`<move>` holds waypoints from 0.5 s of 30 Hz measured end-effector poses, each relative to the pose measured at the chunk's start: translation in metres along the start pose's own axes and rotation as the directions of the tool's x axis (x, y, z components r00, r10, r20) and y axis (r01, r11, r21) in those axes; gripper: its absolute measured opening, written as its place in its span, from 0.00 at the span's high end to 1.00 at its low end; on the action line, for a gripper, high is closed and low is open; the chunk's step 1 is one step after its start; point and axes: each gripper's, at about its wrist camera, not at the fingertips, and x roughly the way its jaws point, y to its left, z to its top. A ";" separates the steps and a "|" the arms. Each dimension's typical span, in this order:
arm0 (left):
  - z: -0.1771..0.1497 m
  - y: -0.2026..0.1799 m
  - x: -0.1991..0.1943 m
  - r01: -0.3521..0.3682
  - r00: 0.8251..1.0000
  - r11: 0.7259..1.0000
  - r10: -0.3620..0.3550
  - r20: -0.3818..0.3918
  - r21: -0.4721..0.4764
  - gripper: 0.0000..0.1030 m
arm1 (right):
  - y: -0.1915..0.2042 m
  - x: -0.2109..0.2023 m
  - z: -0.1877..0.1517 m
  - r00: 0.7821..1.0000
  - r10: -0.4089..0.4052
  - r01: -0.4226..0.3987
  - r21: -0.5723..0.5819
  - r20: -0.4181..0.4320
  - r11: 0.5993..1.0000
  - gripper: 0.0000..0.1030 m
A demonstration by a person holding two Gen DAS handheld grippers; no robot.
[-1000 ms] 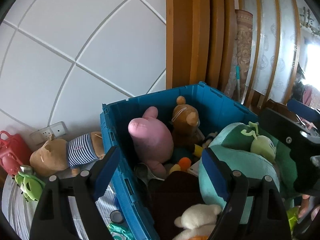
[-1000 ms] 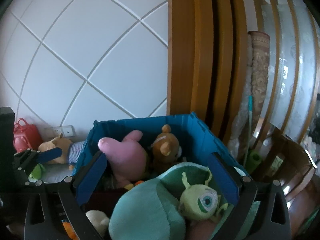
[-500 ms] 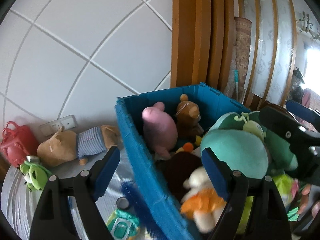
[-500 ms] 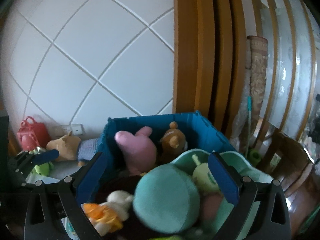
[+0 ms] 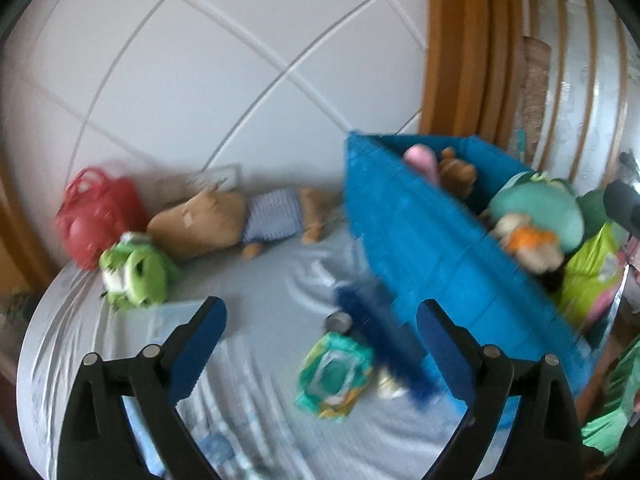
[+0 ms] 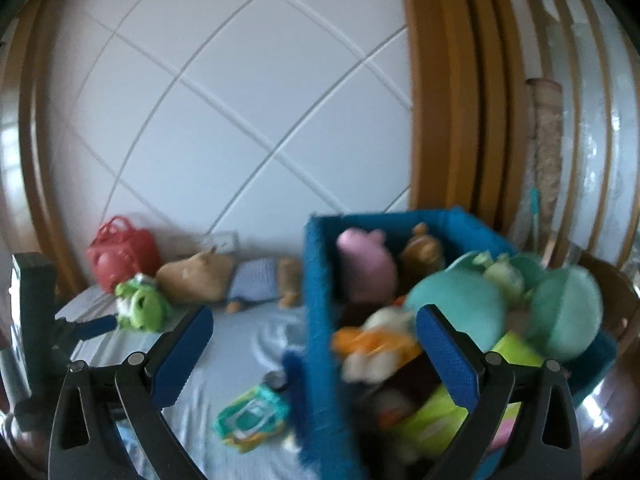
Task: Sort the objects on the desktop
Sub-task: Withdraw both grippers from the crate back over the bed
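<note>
Both claws, left (image 5: 320, 320) and right (image 6: 314, 328), gape empty; soft, possibly plush toys fill the ribbed blue bin (image 5: 432, 240).

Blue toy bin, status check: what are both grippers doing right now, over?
Left gripper open, empty. Right gripper open, empty. Blue bin packed with plush; brown bear, green toy, wipes pack loose on table. Picture blurred.

White tiled wall (image 6: 240, 100), wooden frame (image 6: 444, 92)
</note>
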 end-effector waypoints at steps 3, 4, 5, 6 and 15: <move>-0.027 0.039 -0.005 -0.042 0.999 0.999 0.042 -0.031 -0.017 0.06 | 0.033 0.009 -0.019 0.999 0.019 -0.019 0.003 -0.042 1.000 0.00; -0.036 0.052 -0.007 -0.054 0.998 0.998 0.054 -0.040 -0.022 0.06 | 0.046 0.014 -0.027 0.998 0.028 -0.028 0.006 -0.058 1.000 0.00; -0.044 0.063 -0.009 -0.063 0.997 0.998 0.062 -0.049 -0.026 0.06 | 0.056 0.017 -0.034 0.997 0.039 -0.038 0.008 -0.070 0.999 0.00; -0.053 0.076 -0.009 -0.076 0.995 0.997 0.073 -0.065 -0.033 0.06 | 0.065 0.019 -0.039 0.996 0.049 -0.048 0.006 -0.081 0.999 0.00; -0.096 0.118 0.018 -0.118 0.979 0.990 0.104 -0.175 -0.074 0.06 | 0.113 0.066 -0.098 0.969 0.100 -0.108 -0.024 -0.225 0.994 0.00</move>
